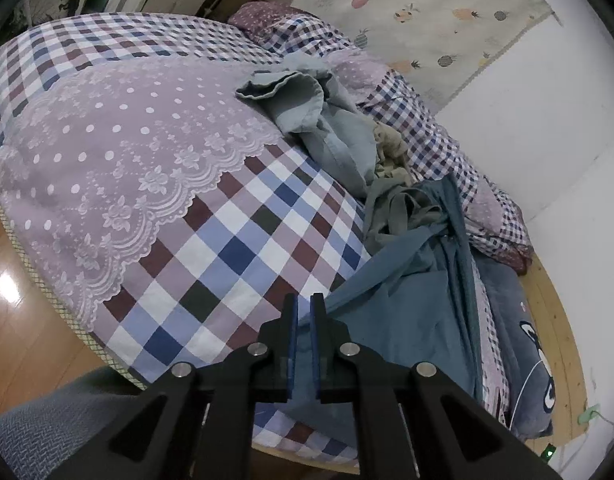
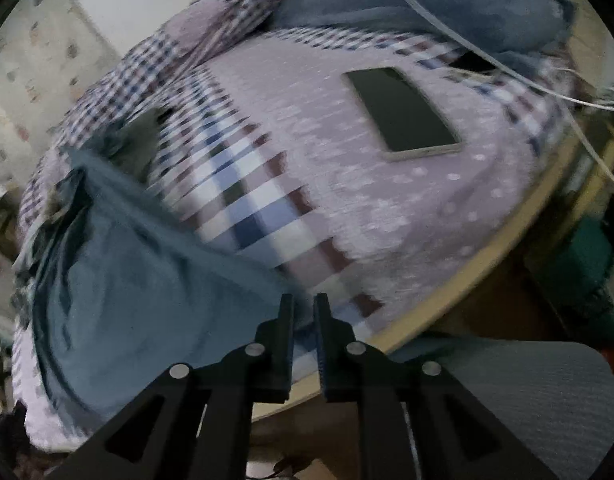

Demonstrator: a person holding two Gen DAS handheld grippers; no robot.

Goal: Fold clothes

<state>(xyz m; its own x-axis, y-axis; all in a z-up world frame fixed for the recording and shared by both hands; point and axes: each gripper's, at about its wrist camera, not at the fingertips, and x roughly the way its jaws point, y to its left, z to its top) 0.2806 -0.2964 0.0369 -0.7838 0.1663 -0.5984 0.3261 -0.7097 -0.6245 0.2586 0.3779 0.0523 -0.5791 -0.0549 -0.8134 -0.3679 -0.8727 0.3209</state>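
A teal-blue garment (image 1: pixel 407 312) lies spread near the bed's edge, running up into a heap of clothes. My left gripper (image 1: pixel 303 300) is shut on its near edge, with the cloth pinched between the blue pads. In the blurred right wrist view the same teal-blue garment (image 2: pixel 127 280) tapers to a corner at the tips of my right gripper (image 2: pixel 303 300). Its fingers stand a narrow gap apart, and checked bedding shows through the gap. In the heap, a pale grey-blue garment (image 1: pixel 327 120), a beige cloth (image 1: pixel 391 148) and an olive-grey piece (image 1: pixel 395 212) lie crumpled.
The bed cover (image 1: pixel 147 140) is lilac with dots, lace and checks. A phone (image 2: pixel 403 114) lies face up on the bed cover (image 2: pixel 347 200), below a grey cartoon pillow (image 2: pixel 447 4) and a white cable (image 2: pixel 487 60). Wooden floor (image 1: pixel 27 320) lies left; a white wall (image 1: pixel 527 120) stands behind.
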